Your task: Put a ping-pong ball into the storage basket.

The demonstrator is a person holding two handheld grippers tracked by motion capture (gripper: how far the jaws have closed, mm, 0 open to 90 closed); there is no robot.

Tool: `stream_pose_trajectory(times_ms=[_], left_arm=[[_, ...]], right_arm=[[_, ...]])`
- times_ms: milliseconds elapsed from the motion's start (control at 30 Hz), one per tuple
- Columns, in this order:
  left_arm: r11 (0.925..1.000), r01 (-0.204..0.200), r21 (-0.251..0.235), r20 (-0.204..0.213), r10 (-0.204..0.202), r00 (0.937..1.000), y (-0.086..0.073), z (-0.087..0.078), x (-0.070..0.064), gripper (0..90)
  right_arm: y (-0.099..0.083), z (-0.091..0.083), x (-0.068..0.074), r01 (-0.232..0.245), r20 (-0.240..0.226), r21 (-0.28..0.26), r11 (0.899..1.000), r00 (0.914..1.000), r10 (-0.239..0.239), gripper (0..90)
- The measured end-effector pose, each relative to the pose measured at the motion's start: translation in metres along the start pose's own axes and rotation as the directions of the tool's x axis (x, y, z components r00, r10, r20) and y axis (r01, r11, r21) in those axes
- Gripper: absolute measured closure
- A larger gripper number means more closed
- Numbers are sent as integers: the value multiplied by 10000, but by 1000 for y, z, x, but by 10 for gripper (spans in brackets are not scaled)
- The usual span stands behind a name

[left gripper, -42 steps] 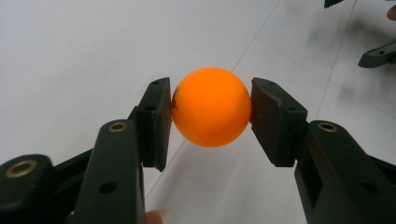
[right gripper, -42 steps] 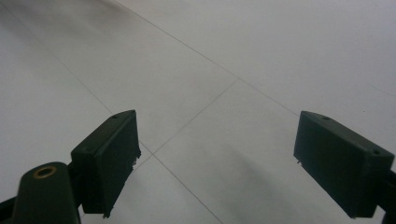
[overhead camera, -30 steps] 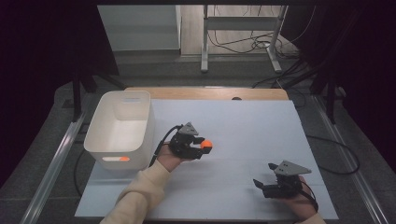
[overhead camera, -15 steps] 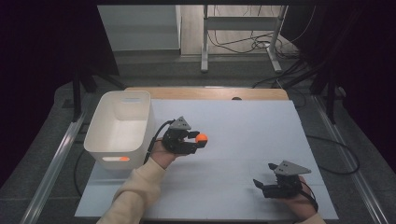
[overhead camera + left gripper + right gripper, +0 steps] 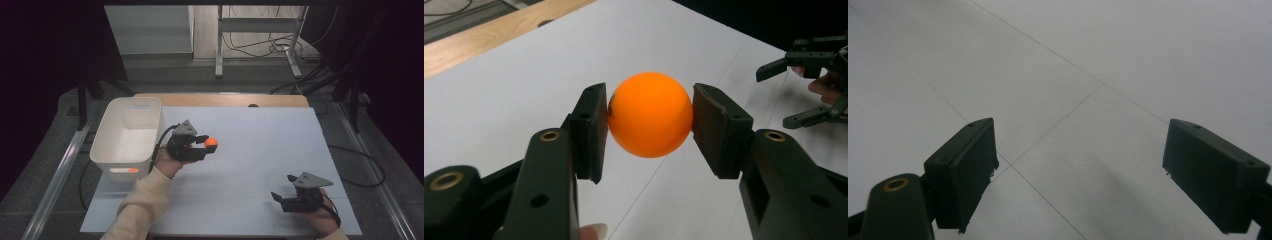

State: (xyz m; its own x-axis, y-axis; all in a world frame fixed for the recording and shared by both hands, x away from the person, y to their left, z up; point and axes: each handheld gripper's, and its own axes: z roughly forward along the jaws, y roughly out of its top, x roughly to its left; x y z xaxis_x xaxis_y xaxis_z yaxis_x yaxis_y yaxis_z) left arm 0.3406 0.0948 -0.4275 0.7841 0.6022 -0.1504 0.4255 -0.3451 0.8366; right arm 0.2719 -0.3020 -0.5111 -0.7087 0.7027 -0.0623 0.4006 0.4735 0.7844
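Beside white bin [image 5: 125,137], orange ball [image 5: 650,114] (clamped)

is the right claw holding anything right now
No, the right claw is open, with bare white table showing between its jaws.

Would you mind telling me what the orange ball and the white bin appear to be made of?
The orange ball looks like smooth, matte plastic with a faint sheen, possibly a ping-pong ball. The white bin seems moulded plastic: thin walls, rounded corners, uniform semi-gloss.

your counter [image 5: 260,150] is evenly lit from above, surroundings fall into darkness; your close-up fingers [image 5: 965,170] look slightly soft.
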Motion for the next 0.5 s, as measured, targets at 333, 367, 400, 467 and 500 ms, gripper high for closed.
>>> stream_pose_trajectory(times_ms=[333,367,400,467,500], left_arm=[[9996,3,-268,-151,-7,9999,3,-11,2,503],[9996,-4,-297,-172,-1,9999,3,-12,2,503],[9994,-4,-333,-189,-2,9998,3,-14,2,503],[9992,-4,-396,-219,-4,9998,4,-17,3,503],[9991,-7,-432,-241,-4,9997,4,-18,3,503]], right_arm=[[0,0,0,-3,10,-5,10000,10000,3,146],[0,0,0,-1,9,-7,10000,10000,1,146],[0,0,0,2,11,-6,10000,10000,-2,146],[0,0,0,2,14,-3,10000,10000,-2,146],[0,0,0,1,13,-4,10000,10000,-1,146]])
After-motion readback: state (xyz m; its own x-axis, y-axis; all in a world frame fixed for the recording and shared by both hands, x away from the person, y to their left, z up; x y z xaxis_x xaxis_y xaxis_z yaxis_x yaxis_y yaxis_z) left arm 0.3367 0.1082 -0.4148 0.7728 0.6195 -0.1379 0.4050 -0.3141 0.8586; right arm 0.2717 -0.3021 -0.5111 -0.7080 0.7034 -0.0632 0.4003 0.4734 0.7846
